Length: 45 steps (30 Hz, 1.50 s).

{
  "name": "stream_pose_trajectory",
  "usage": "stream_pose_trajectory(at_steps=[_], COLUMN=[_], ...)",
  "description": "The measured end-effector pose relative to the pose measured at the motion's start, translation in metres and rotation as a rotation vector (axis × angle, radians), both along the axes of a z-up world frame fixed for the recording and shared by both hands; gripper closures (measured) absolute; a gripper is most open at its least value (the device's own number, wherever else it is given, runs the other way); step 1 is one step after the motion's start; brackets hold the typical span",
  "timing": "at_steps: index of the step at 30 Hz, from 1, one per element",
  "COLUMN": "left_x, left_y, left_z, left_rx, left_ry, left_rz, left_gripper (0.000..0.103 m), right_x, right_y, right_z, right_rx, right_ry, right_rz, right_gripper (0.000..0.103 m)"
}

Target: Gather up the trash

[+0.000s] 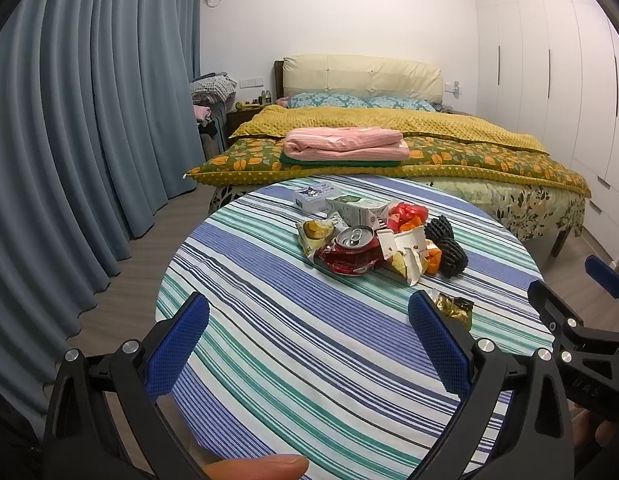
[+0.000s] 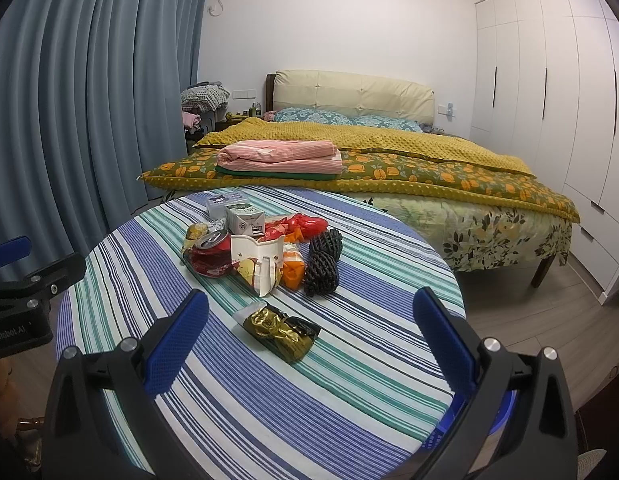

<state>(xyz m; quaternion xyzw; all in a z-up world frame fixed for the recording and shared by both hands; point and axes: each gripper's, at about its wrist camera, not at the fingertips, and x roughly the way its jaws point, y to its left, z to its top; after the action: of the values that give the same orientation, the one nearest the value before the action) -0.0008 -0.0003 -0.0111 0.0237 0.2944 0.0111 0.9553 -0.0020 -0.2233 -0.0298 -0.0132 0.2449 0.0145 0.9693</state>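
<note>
A pile of trash lies on a round table with a striped cloth (image 1: 269, 320) (image 2: 349, 380). It holds a crushed red can (image 1: 351, 248) (image 2: 211, 254), a white carton (image 1: 359, 210) (image 2: 245, 218), a black foam net (image 1: 447, 246) (image 2: 323, 262), a red bag (image 2: 305, 224) and torn wrappers. A gold wrapper (image 2: 279, 332) (image 1: 455, 306) lies apart, nearer me. My left gripper (image 1: 309, 344) is open and empty above the near cloth. My right gripper (image 2: 311, 336) is open and empty, with the gold wrapper between and beyond its fingers.
A bed (image 1: 389, 132) with a yellow quilt and folded pink bedding (image 1: 345, 144) stands behind the table. Blue curtains (image 1: 69, 120) hang on the left, white wardrobes (image 2: 549, 100) on the right. A blue basket (image 2: 501, 412) shows under the table's right edge.
</note>
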Motion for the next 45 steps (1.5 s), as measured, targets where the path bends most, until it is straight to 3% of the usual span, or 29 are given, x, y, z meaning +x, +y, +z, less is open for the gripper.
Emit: stream_pose_trajectory(at_steps=[21,32,38,45], left_x=[-0.002,0.011,0.029,0.062], left_y=[-0.006,0.0,0.003,-0.007], left_z=[-0.002,-0.013,-0.03,-0.076], left_rx=[0.007,-0.007,-0.053,-0.034], left_ry=[0.014,0.062,0.129,0.268], left_rz=[-0.005,0.0,-0.02,-0.112], left_gripper=[0.004,0.004,0.004,0.004], right_x=[0.001,0.003,0.01,0.023], right_y=[0.0,-0.004,-0.006,-0.011], right_z=[-0.004,-0.007,-0.015,-0.034], right_rx=[0.004,0.007,0.013,0.027], right_ry=[0.007,0.023,0.048,0.113], right_rz=[0.003,-0.001,0.004,0.041], right_gripper=[0.005,0.005,0.005,0.005])
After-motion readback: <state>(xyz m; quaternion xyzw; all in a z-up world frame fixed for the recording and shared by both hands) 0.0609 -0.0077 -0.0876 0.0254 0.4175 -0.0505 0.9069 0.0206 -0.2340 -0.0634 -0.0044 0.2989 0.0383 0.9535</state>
